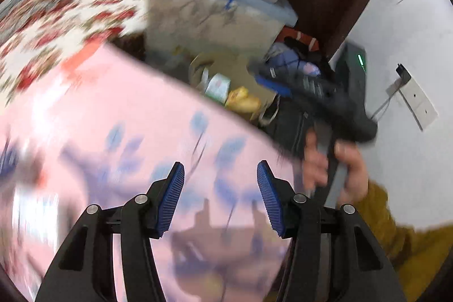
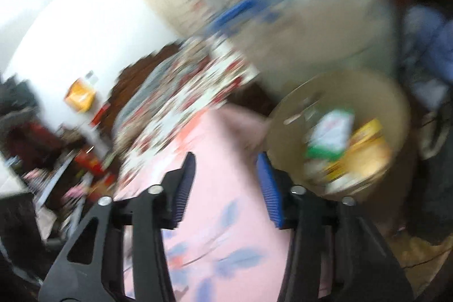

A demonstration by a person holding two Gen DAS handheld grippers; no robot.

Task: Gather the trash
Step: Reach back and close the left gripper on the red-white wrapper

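Both views are smeared by motion, the right wrist view worst. The largest thing in either is a pink bed cover printed with blue flowers, filling the lower left of each view; its near edge is cut off by the frame. Beyond it lies a red-and-white floral quilt, its pattern too blurred to read.

Past the cover's far edge stand two clear storage boxes, stacked, with a blue handle on the lower one's lid; the upper box is cut off at the top, and their contents cannot be made out.

Just beside that far edge sits a tan bin, its mouth open upward. Inside lie pieces of trash: a white-and-green packet and a yellow wrapper touching it; what is under them is unclear.

The left gripper hangs over the pink cover, fingers spread apart, nothing between them. The right gripper, held by a hand in a mustard sleeve, is near the bin's rim, fingers likewise parted and empty.
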